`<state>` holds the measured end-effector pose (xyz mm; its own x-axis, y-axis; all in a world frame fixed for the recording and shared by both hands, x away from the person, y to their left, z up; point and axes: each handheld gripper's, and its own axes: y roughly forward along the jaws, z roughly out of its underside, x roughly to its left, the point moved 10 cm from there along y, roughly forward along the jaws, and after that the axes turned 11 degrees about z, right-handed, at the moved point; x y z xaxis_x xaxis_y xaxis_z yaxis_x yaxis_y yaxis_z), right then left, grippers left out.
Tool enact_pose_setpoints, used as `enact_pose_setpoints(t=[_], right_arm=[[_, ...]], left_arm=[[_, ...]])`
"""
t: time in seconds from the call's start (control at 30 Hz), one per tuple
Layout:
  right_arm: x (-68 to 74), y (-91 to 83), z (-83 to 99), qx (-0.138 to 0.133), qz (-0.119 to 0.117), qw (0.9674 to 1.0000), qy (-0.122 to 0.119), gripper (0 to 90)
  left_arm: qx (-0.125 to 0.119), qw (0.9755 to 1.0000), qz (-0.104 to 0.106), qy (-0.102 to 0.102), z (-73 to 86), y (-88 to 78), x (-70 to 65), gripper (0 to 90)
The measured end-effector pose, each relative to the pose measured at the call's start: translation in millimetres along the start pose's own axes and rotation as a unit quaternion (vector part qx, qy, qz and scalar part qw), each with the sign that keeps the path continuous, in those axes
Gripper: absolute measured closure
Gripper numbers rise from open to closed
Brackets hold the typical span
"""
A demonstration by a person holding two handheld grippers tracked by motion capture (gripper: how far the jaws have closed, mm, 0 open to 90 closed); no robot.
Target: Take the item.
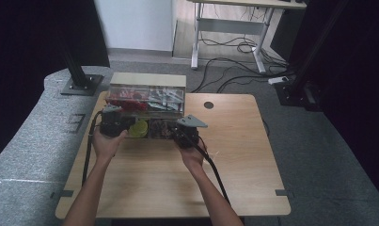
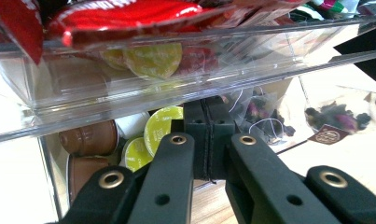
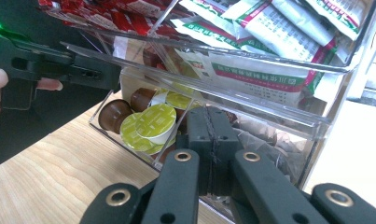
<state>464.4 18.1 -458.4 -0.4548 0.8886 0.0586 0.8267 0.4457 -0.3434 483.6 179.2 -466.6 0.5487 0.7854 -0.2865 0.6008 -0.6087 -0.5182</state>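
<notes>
A clear plastic drawer box [image 1: 147,96] stands at the table's far edge. Its upper level holds red packets [image 2: 129,14] and white-and-green sachets [image 3: 269,28]. The lower drawer [image 1: 147,128] is pulled out toward me, with green capsules [image 3: 153,123], brown capsules [image 2: 87,137] and tea bags [image 2: 265,112] inside. My left gripper [image 2: 209,109] is shut, its tips at the drawer's left front [image 1: 127,125]. My right gripper [image 3: 209,116] is also shut, with its tips against the drawer's clear front wall on the right [image 1: 170,130]. I see nothing between either pair of jaws.
The wooden table [image 1: 225,160] has a round cable hole [image 1: 209,104] right of the box. A black post on a base plate [image 1: 81,84] stands off the table at the back left. A desk frame with loose cables [image 1: 234,47] is on the floor beyond.
</notes>
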Motion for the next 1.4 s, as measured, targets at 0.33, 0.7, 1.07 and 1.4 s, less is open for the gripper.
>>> enact_pose_setpoints(t=[0.33, 0.7, 1.07, 1.4], right_arm=[[-2.8, -5.8, -1.4, -0.002, -0.002, 1.0000, -0.002, 89.2], [-10.0, -13.7, -2.3, -0.007, 0.000, 1.0000, 0.000, 89.2], [-24.1, -24.9, -0.2, -0.013, 0.010, 0.9999, 0.003, 89.2], [-37.1, -33.6, 2.7, -0.015, 0.015, 0.9997, 0.013, 89.2]], left_arm=[[0.000, 1.0000, -0.001, 0.000, 0.3, 0.7, 0.1, 89.9], [0.001, 1.0000, -0.002, -0.003, 0.7, 1.7, 1.7, 90.0], [0.001, 1.0000, -0.002, -0.003, 2.0, 1.8, 2.7, 89.9], [0.002, 1.0000, -0.004, -0.003, 2.3, 2.0, 2.6, 89.8]])
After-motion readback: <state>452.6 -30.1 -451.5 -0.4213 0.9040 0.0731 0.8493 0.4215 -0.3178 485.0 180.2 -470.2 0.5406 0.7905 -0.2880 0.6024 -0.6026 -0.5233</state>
